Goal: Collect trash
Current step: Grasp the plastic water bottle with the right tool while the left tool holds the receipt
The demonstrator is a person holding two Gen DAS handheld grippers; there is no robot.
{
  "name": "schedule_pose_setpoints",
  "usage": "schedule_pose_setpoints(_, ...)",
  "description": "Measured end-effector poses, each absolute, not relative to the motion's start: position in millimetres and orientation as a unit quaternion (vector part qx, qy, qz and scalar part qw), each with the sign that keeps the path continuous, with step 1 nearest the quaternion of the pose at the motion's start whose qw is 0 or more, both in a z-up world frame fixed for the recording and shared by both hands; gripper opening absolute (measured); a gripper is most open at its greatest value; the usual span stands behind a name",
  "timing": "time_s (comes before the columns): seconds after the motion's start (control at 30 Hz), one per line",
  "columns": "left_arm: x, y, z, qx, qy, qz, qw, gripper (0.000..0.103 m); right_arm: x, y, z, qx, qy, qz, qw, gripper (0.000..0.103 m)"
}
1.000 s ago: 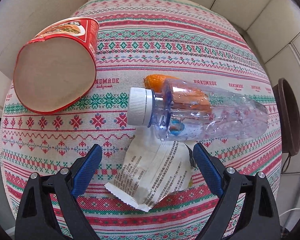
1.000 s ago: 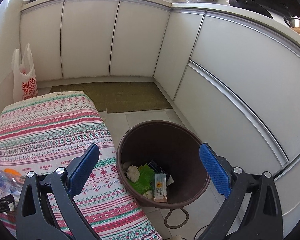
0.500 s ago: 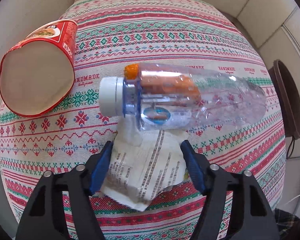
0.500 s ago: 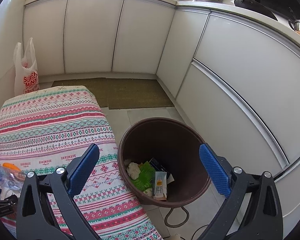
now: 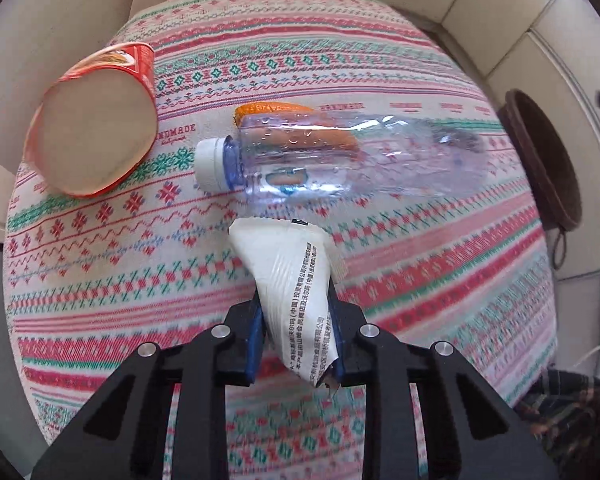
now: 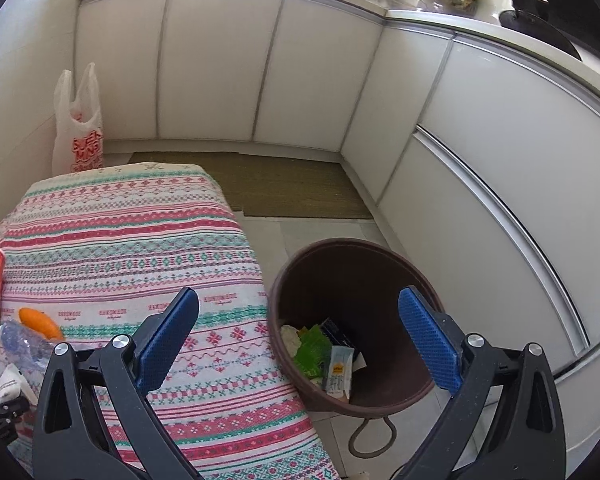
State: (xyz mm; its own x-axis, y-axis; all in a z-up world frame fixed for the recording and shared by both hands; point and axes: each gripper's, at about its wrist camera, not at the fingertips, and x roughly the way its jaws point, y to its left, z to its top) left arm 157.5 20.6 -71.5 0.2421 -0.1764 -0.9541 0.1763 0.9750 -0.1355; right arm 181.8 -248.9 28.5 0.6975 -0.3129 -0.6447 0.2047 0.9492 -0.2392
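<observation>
A crumpled white wrapper [image 5: 284,248] with black print sits between the blue pads of my left gripper [image 5: 296,304], whose jaws are closing and press on its sides; it hangs a little above the patterned tablecloth [image 5: 300,40]. Beyond it a clear plastic bottle [image 5: 340,164] with a white cap lies on its side, and an orange piece [image 5: 276,109] lies behind that. A red paper cup [image 5: 96,136] lies tipped over at the left. My right gripper [image 6: 298,294] stands open with nothing in it, over the table's edge beside the brown bin [image 6: 352,256].
The bin stands on the floor right of the table and holds several bits of trash [image 6: 320,352]. White cabinets [image 6: 220,72] line the back and right. A white plastic bag [image 6: 80,136] stands behind the table, and a green mat [image 6: 284,188] lies on the floor.
The left jaws have come together on the white wrapper and lifted it off the cloth, pulling back from the bottle. The right gripper has shifted slightly and stayed open.
</observation>
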Motion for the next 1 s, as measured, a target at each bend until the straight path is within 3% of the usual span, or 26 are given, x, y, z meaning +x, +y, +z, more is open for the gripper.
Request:
schedule_pose_setpoints(0.2, 127.2, 68.2, -26.5, -0.087, 0.547, -0.100, 0.826, 0.026, 171.2, -151.6, 11.7, -0.229, 0.345, 0.076, 0.907, 0.096)
schedule_pose_setpoints(0.4, 127.4, 127.0, 7.3, -0.138, 0.477, -0.044, 0.867, 0.026, 156.8, -60.3, -40.4, -0.401, 0.370, 0.234, 0.805, 0.096)
schedule_pose_setpoints(0.87, 133.2, 165.5, 18.3, -0.176, 0.447, -0.050, 0.876, 0.026, 207.3, -4.6, -71.2, -0.441, 0.433, 0.265, 0.740, 0.095)
schedule_pose_setpoints(1.0, 133.9, 165.2, 19.0, -0.174, 0.442, -0.053, 0.878, 0.026, 208.3, 6.0, -86.4, -0.451, 0.451, 0.270, 0.721, 0.085)
